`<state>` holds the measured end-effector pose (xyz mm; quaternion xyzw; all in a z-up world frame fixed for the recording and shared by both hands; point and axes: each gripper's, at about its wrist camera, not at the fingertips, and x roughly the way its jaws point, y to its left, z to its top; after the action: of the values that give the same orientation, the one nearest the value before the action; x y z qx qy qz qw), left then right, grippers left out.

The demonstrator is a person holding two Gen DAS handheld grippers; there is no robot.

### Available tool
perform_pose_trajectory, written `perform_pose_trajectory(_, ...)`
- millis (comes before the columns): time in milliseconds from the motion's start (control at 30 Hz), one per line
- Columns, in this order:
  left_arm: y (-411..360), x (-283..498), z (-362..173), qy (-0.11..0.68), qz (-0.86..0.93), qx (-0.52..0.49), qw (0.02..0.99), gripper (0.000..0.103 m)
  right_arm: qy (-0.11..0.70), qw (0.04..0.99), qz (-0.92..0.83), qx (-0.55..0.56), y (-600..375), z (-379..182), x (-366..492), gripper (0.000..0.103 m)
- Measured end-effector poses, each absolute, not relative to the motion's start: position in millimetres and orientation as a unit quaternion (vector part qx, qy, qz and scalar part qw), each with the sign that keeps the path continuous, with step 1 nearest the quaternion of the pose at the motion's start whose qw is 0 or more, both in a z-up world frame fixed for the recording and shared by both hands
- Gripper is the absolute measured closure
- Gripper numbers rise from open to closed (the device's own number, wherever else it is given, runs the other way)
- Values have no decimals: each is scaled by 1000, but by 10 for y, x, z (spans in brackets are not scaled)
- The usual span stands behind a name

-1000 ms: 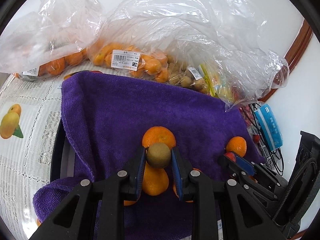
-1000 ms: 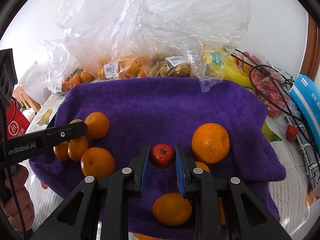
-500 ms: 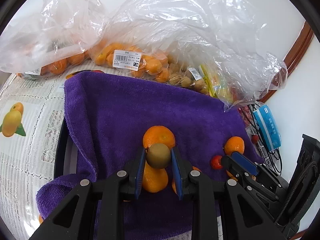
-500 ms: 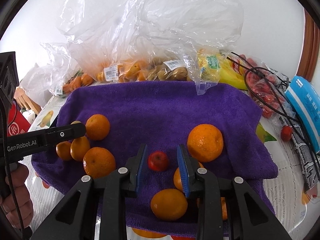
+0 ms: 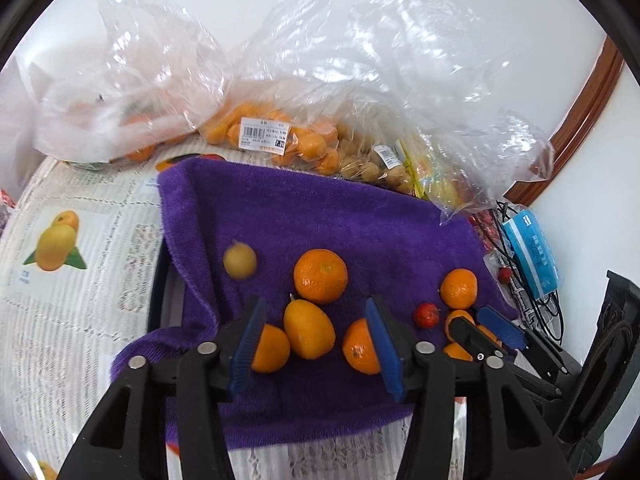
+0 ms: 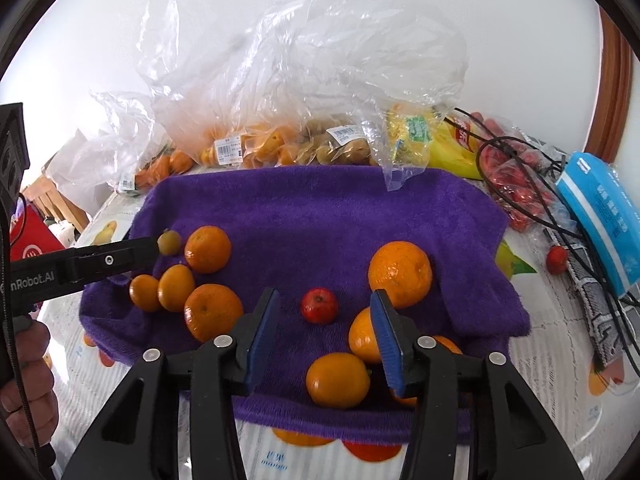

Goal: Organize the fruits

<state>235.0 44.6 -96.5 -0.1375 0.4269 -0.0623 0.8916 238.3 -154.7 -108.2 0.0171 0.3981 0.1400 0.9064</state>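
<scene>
A purple towel (image 5: 320, 216) (image 6: 320, 208) carries several oranges, a small red fruit (image 5: 425, 315) (image 6: 319, 305) and a small brown-green fruit (image 5: 239, 260) (image 6: 169, 242). My left gripper (image 5: 316, 344) is open and empty over a group of oranges (image 5: 320, 276); the brown-green fruit lies blurred to its upper left. My right gripper (image 6: 324, 340) is open and empty, with the red fruit lying on the towel just beyond its fingers. The left gripper's finger (image 6: 116, 258) shows at the left of the right wrist view.
Clear plastic bags of oranges (image 5: 276, 132) (image 6: 240, 148) and brown fruits (image 5: 372, 168) stand behind the towel. Red fruits in a bag (image 6: 520, 188), black cables (image 6: 532, 168) and a blue packet (image 6: 600, 216) lie to the right. A printed tablecloth (image 5: 72, 280) covers the table.
Both grippers opened. The left let go of the brown-green fruit, which now lies to the left on the towel. The right released the red fruit and drew back.
</scene>
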Motion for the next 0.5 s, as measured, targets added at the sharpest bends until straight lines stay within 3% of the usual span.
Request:
perform_pose_trajectory(300, 386, 1887, -572, 407, -40, -108, 906, 36, 374, 920, 115, 25, -1660, -629, 1962, 28)
perform_pose_trajectory(500, 302, 1413, -259, 379, -22, -80, 922, 26, 364, 926, 95, 35, -1791, -271, 1560, 23)
